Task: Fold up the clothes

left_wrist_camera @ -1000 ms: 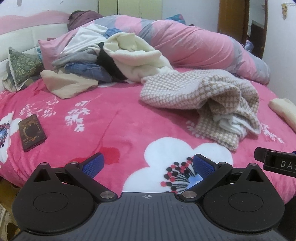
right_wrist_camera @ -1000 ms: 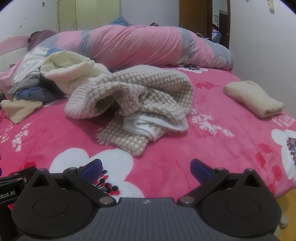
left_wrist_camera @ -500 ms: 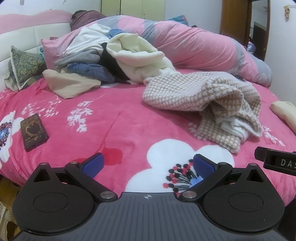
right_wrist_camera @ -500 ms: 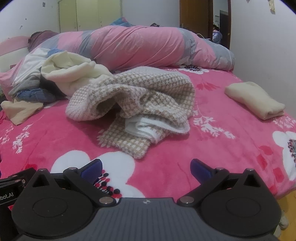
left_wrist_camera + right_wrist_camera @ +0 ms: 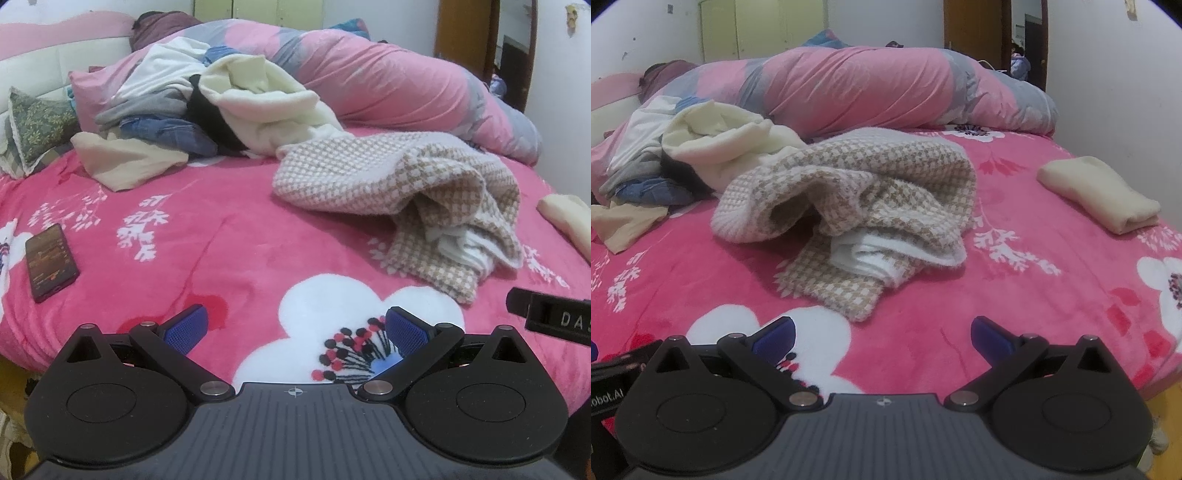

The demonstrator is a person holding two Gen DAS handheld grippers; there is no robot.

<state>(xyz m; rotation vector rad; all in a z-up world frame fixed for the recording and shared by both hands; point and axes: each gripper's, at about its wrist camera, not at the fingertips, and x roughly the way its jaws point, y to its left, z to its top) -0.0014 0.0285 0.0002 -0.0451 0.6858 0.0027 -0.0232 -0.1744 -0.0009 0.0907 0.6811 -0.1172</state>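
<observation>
A crumpled beige-and-white checked garment (image 5: 413,192) (image 5: 864,199) lies in a heap on the pink flowered bed cover (image 5: 229,236) (image 5: 1034,295), with a white lining showing at its near end. My left gripper (image 5: 295,326) hovers open over the bed's near edge, well short and left of the garment. My right gripper (image 5: 882,332) is open too, just in front of the garment's near corner, holding nothing. A pile of unfolded clothes (image 5: 207,110) (image 5: 683,155) sits at the back left. A folded cream item (image 5: 1100,195) (image 5: 569,218) lies to the right.
A dark phone (image 5: 51,262) lies on the cover at the left. A long pink and grey rolled quilt (image 5: 388,85) (image 5: 886,88) runs along the far side. A green patterned cushion (image 5: 37,125) leans against the headboard. A wall stands close on the right.
Both grippers have edged forward toward the checked garment, which looks slightly nearer. Their jaws stay open and nothing on the bed has moved.
</observation>
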